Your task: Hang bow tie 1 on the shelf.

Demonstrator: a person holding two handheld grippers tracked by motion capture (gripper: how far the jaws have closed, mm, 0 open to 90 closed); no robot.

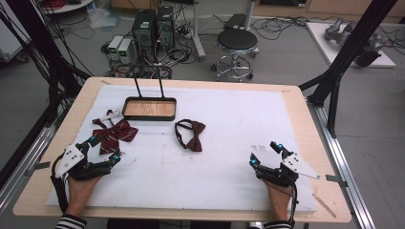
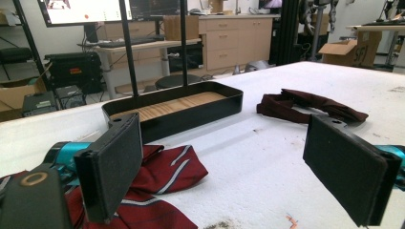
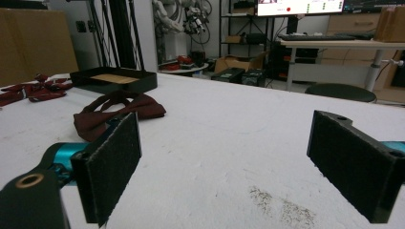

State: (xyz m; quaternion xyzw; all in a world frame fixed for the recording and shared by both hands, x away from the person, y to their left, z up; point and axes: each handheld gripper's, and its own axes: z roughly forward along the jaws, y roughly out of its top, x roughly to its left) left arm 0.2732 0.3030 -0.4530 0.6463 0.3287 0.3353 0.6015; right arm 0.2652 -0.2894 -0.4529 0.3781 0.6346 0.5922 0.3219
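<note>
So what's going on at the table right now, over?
Left claw open by striped red bow tie; right claw open over bare white mat. Plain maroon bow tie lies loose; black wood-floored tray empty. Nothing between.

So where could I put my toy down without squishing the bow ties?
The big bare patch is the white mat right of the plain bow tie, up to the right hand-held gripper. It is crowded at the left: striped bow tie, tray and left hand-held gripper sit close together.
</note>
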